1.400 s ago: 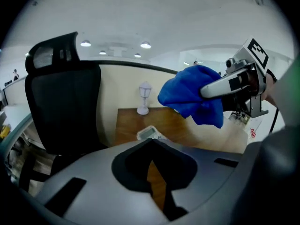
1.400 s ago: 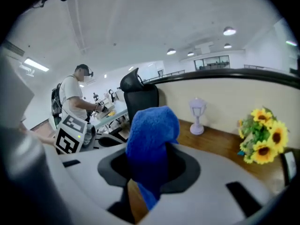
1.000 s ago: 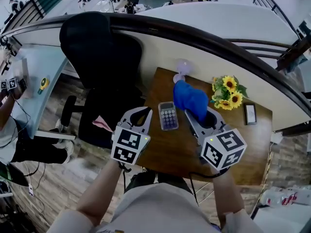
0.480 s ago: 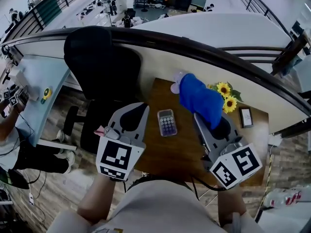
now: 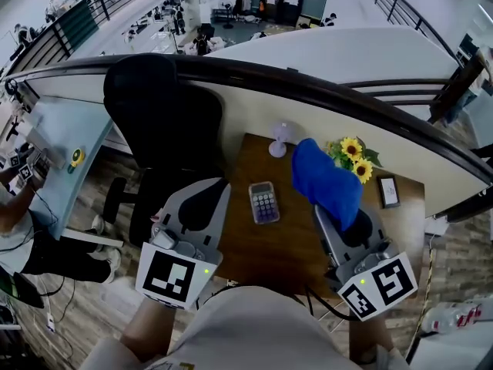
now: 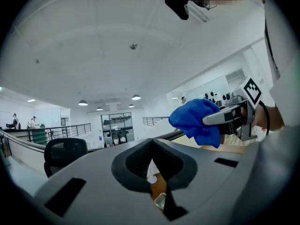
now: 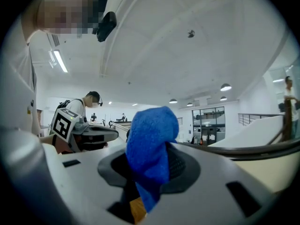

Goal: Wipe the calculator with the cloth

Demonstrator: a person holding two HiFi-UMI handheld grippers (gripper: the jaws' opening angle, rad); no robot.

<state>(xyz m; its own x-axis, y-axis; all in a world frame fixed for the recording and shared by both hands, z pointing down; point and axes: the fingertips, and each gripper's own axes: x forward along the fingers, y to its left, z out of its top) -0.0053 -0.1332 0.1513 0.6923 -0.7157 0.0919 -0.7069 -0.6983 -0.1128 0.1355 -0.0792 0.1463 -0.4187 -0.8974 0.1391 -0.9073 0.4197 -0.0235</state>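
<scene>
While aloft, cloth [image 5: 327, 182] between right fingers [image 5: 326, 239]

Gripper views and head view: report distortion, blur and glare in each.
Head view: wide-angle bend curves the railing into an arc; the calculator is sharp. Left gripper view: black round border, ceiling lamps bright but small, no wide glare. Right gripper view: same border; the cloth, close to the lens, looks soft-edged.

Small brown wooden table [image 5: 283, 241], black office chair [image 5: 160, 106] beside it, curved dark railing [image 5: 308, 91] behind, wood-plank floor [image 5: 77, 307], round ceiling lights [image 6: 83, 102].
</scene>
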